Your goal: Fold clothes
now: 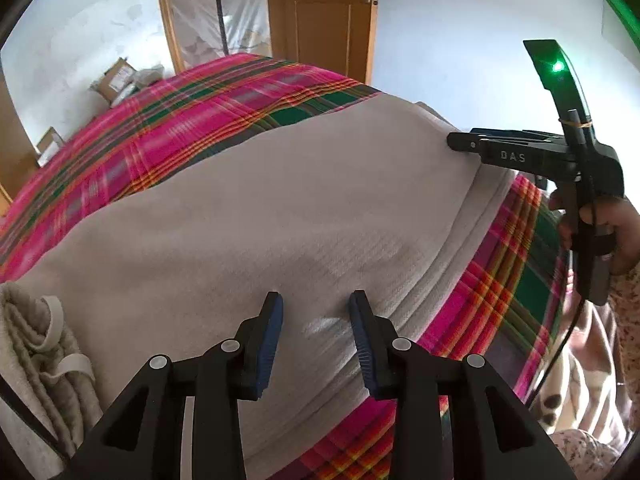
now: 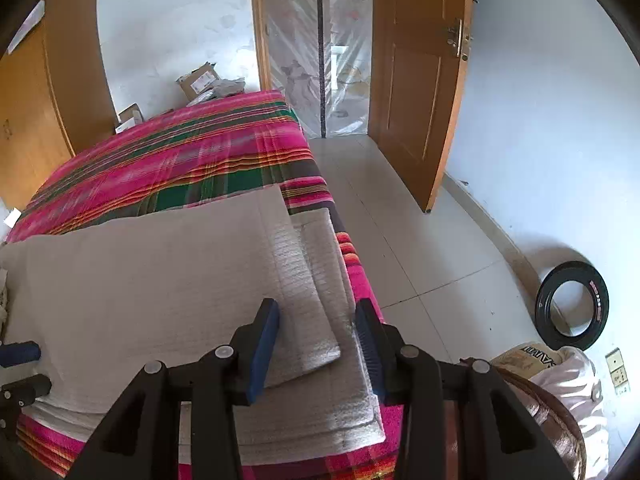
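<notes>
The cloth [image 2: 160,280] lies folded flat on the bed [image 2: 180,160], long axis along the near edge; its left end is cut off. Both hand-held grippers, left [image 1: 316,332] and right [image 2: 316,344], hover part-open, holding nothing.

The left claw [image 1: 316,336] pointed steeply downward, its blue-padded fingers [image 1: 269,344] spread apart with nothing pinched between them. The right claw [image 2: 316,344] tilted down likewise, fingers [image 2: 262,354] parted and gripping nothing. In the left wrist view the right claw [image 1: 460,142] reached in sideways from the right, and a hand [image 1: 600,232] in a patterned sleeve [image 1: 628,320] gripped its handle.
</notes>
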The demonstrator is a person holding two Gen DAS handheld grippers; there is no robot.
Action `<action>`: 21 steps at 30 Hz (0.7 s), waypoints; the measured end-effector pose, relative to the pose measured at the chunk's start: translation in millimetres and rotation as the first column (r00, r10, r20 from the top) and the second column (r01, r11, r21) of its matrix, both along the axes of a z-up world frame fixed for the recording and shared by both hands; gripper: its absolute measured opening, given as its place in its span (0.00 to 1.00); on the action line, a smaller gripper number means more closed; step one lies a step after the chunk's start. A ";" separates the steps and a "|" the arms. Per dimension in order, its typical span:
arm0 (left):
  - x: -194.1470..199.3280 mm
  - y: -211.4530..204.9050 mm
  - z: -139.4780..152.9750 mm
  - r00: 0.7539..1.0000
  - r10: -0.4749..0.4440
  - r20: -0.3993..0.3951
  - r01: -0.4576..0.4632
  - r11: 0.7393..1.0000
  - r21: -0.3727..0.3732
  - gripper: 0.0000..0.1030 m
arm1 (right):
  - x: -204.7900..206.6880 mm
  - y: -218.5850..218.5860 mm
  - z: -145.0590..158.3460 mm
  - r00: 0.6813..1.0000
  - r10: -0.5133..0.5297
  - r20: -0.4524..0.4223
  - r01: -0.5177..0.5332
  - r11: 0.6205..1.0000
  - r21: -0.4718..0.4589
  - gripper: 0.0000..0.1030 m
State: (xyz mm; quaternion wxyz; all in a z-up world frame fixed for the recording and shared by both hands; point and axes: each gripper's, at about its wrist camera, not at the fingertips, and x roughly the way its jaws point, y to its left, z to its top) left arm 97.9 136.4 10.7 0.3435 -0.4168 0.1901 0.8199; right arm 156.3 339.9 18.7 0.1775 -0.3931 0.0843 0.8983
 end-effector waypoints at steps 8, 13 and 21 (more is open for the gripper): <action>3.5 2.3 1.8 1.000 -0.007 -0.005 0.007 1.000 -0.008 0.25 | 4.5 -14.7 7.3 0.998 0.053 -0.016 -0.051 0.993 0.111 0.06; 7.7 3.6 2.8 1.000 -0.023 -0.004 0.023 1.000 -0.005 0.14 | 16.2 -15.5 14.9 0.997 0.060 -0.051 -0.054 0.992 0.110 0.05; 16.8 1.4 6.4 0.998 -0.057 0.002 0.057 0.998 0.002 0.08 | 34.1 -19.1 46.2 0.992 0.061 -0.114 -0.046 0.991 0.126 0.05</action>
